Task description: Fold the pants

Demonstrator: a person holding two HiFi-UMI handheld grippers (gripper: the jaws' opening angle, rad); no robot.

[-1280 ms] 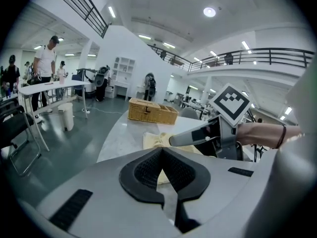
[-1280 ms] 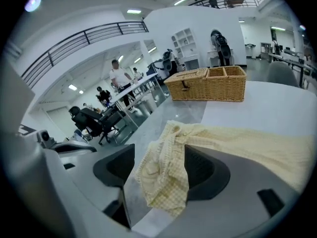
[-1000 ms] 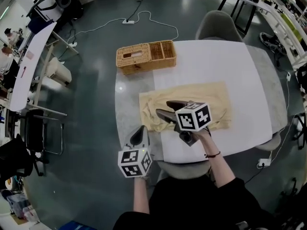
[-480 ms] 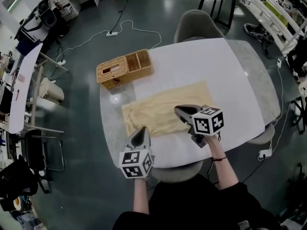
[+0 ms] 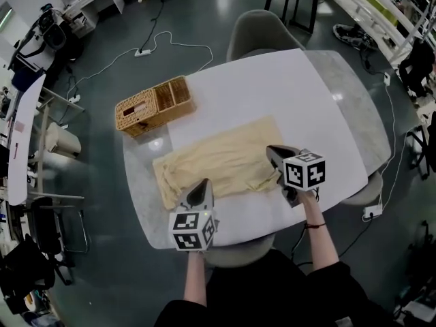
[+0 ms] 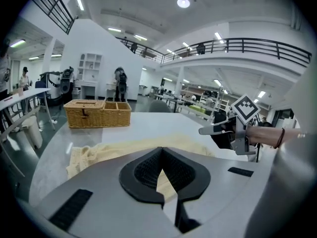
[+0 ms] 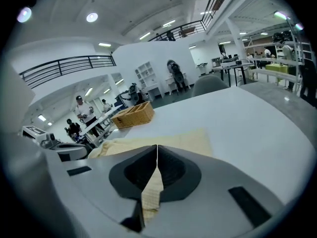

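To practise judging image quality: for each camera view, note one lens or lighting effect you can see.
Head view: the wide lens bows the table edges, and lamp glare spots its grey margin beside the basket. Left gripper view: black corners ring the picture; a ceiling lamp burns white. Right gripper view: the balcony railing curves, and the rim darkens.

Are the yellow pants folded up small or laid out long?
Laid out long. The pants stretch flat across the table, wrinkled at one end.
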